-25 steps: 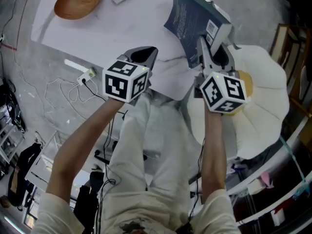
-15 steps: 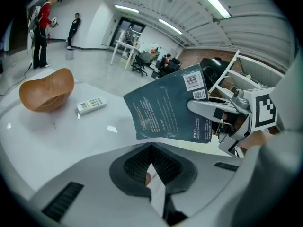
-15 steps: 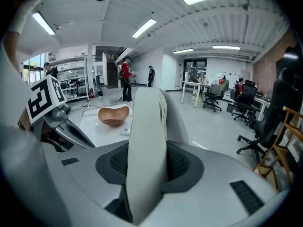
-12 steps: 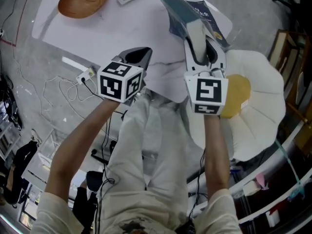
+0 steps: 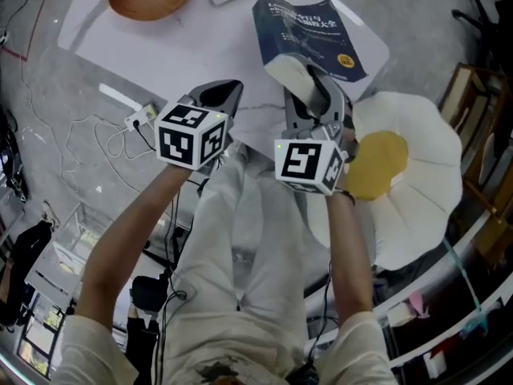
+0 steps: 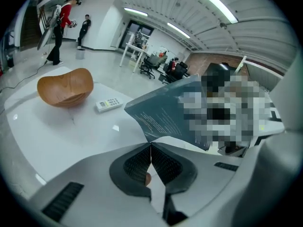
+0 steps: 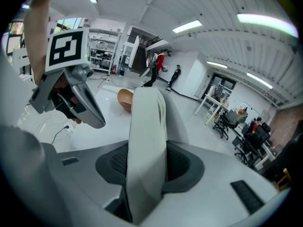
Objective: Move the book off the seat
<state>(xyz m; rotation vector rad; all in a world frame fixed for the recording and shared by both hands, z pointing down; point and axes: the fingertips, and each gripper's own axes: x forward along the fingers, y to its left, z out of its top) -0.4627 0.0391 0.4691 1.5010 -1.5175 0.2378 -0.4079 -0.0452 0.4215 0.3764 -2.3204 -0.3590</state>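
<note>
The dark blue paperback book was clear of the white petal-shaped seat, over the white tabletop beside that seat. The right gripper's fingers clamped its pages. The left gripper's fingers were closed and empty. Setting down remained.

Seen from the head, the book's near edge is hidden between the right gripper's jaws, and its cover print is too small to read. Along that gripper's own jaws, the book stands edge-on and hides most of the wooden bowl beyond it. Right of the left gripper's closed tips, the book's far part cannot be made out.
</note>
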